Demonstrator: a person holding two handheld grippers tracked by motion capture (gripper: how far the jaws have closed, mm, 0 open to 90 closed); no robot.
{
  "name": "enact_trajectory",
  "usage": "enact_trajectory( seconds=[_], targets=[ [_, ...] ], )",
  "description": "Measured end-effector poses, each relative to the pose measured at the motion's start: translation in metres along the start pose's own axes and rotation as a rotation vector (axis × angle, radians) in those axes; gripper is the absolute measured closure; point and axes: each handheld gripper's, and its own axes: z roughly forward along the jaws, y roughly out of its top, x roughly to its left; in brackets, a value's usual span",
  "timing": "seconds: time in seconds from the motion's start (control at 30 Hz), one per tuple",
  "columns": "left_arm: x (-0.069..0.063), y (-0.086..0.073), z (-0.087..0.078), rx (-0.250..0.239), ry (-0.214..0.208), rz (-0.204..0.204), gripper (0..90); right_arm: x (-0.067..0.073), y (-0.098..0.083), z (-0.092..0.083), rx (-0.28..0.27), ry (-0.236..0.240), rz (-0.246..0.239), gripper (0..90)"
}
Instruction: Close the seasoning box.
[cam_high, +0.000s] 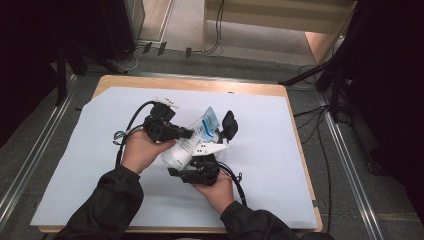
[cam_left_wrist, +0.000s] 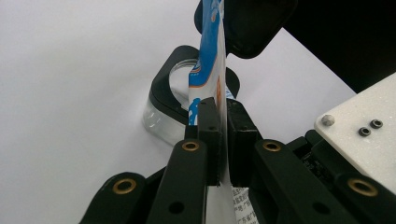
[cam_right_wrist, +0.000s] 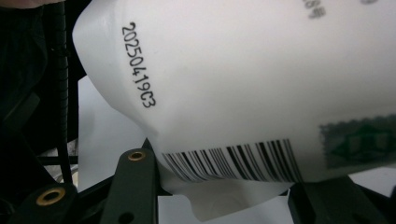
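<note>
Left gripper (cam_left_wrist: 223, 140) is pinching the pouch (cam_high: 197, 137) edge shut, right gripper (cam_high: 215, 145) is clamping its body midair, pouch still sealed, opening pending.

Black left gripper (cam_high: 187, 133), brass pivot rivets, trailing black cable; person wears dark sleeves (cam_high: 107, 202)

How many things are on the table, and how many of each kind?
Pouches: 1, white and blue, held above the table
Glass jars: 1
Grippers: 2, left and right
White sheets: 1, covering the table
Total: 5
</note>
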Motion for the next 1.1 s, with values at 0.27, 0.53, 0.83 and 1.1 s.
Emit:
enact_trajectory(
  seconds=[0.27,0.53,0.83,1.1],
  targets=[
    [0.002,0.002,0.004,-0.008,0.011,0.005,90.0,-0.002,0.001,0.000,-0.009,0.007,0.031,59.2],
    [0.001,0.006,0.005,0.002,0.025,0.007,90.0,-0.001,0.004,0.003,0.008,-0.015,0.008,57.9],
    [0.002,0.010,0.006,-0.001,0.027,0.005,90.0,-0.001,0.009,0.003,0.014,-0.038,-0.017,57.2],
    [0.005,0.013,0.007,-0.007,0.009,-0.006,90.0,-0.003,0.010,0.003,0.008,-0.044,-0.010,58.2]
  ],
)
